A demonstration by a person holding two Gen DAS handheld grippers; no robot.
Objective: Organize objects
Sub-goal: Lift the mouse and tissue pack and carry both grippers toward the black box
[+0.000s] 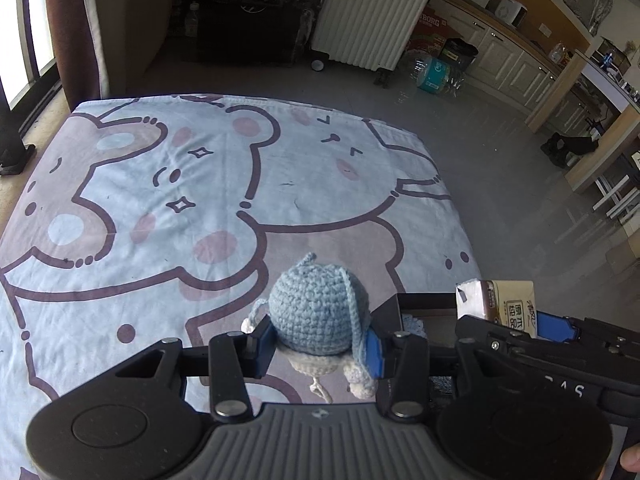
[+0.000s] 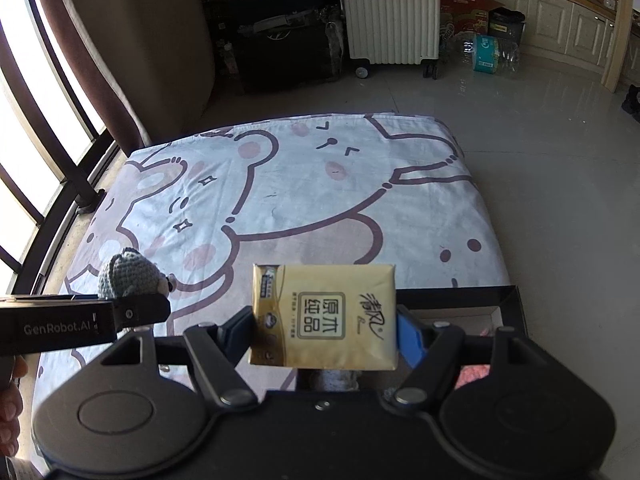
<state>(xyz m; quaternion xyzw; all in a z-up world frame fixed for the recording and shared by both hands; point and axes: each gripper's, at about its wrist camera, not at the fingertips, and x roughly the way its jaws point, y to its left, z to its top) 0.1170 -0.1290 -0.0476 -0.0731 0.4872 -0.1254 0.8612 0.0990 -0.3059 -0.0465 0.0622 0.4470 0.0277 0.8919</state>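
My left gripper (image 1: 318, 342) is shut on a blue crocheted doll (image 1: 316, 308) and holds it above the cartoon-print cloth (image 1: 160, 200). The doll also shows at the left of the right wrist view (image 2: 132, 278), with the left gripper's body under it. My right gripper (image 2: 324, 332) is shut on a yellow tissue pack (image 2: 324, 316), held upright. That pack shows in the left wrist view (image 1: 496, 302) at the right. A black open box (image 2: 456, 294) lies just behind and under the pack, at the cloth's near right; it shows in the left wrist view too (image 1: 426, 300).
The cloth covers a low table (image 2: 492, 240) with floor to the right and beyond. A white radiator (image 2: 390, 12), dark luggage and a red carton stand at the far wall. Window bars and a curtain (image 2: 80, 60) are at the left.
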